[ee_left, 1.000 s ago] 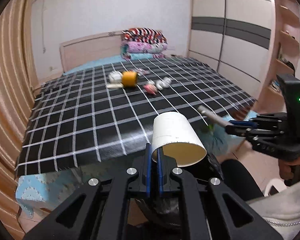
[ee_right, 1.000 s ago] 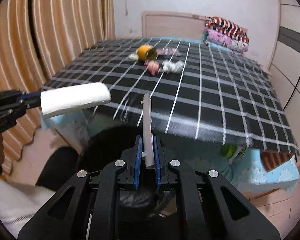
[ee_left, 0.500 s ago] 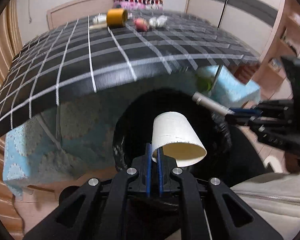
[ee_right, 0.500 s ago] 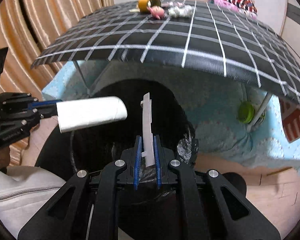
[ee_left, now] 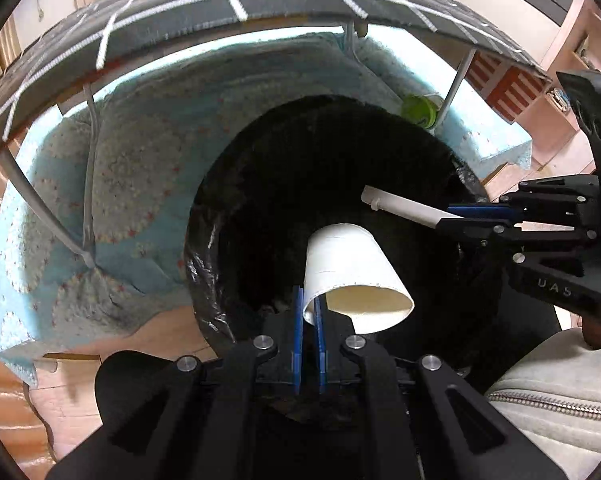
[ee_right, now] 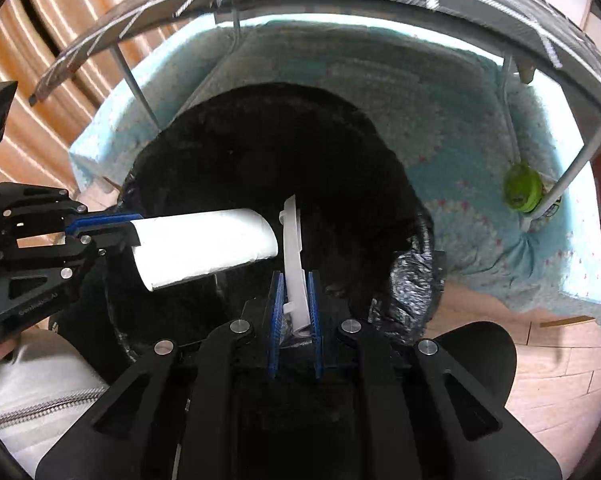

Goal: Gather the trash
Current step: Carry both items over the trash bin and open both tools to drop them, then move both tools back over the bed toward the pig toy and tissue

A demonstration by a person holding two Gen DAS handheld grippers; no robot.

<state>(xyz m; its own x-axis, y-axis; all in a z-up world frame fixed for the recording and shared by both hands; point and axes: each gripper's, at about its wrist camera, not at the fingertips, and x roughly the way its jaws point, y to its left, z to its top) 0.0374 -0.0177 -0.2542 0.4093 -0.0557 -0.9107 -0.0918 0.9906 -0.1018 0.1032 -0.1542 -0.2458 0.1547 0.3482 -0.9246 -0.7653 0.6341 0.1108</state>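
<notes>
My left gripper (ee_left: 308,312) is shut on the rim of a white paper cup (ee_left: 352,268) and holds it over the open mouth of a black bag-lined trash bin (ee_left: 212,272). My right gripper (ee_right: 294,280) is shut on a flat white plastic stick (ee_right: 292,236), also above the bin (ee_right: 412,280). Each gripper shows in the other's view: the right one (ee_left: 460,216) holds the stick (ee_left: 400,206) at the right, and the left one (ee_right: 128,228) holds the cup (ee_right: 204,244) at the left.
A table with a black-and-white checked cloth (ee_left: 180,12) overhangs the bin, on thin metal legs (ee_left: 88,184). A light blue bedspread (ee_left: 120,184) hangs behind the bin. A green round object (ee_right: 522,192) lies at a table leg. Wooden floor (ee_right: 540,360) surrounds the bin.
Both grippers have dropped from tabletop height down below the table edge and tilted toward the bin. They now hold the cup and the stick over its mouth.
</notes>
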